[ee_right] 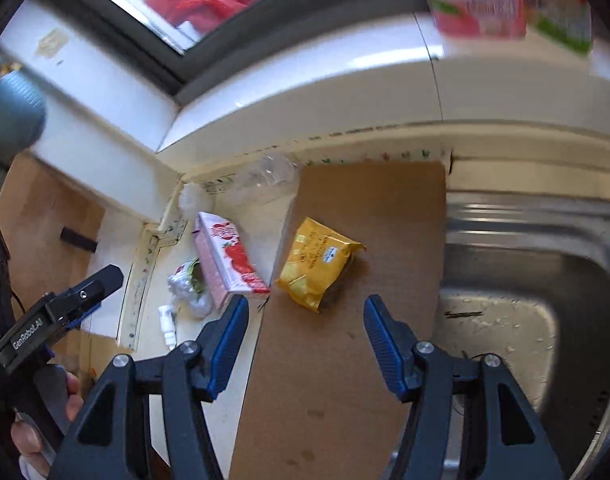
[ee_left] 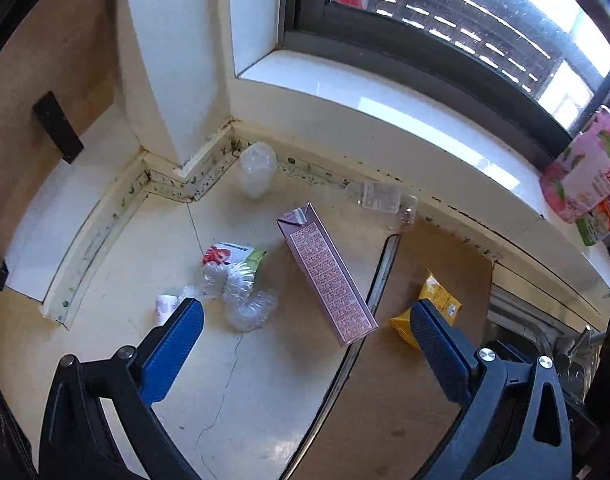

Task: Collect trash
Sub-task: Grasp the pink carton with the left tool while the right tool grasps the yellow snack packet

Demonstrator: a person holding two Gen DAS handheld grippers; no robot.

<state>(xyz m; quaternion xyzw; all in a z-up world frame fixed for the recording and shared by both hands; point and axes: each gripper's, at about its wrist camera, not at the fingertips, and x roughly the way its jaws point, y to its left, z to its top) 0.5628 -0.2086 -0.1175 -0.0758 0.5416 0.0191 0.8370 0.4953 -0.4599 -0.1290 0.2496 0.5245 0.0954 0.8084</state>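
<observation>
Both grippers hang with fingers wide apart above a counter with trash, holding nothing.

In the left wrist view the left gripper has its blue fingers far apart at the bottom of the frame, and they touch nothing. Between them, in the middle of the frame, lies a pink carton, with crumpled plastic just left of it and a clear bottle further up by the wall. In the right wrist view the right gripper is also wide open and empty. A yellow packet lies on a brown board just above the gap between the fingers. The sink is at the right of the frame.
</observation>
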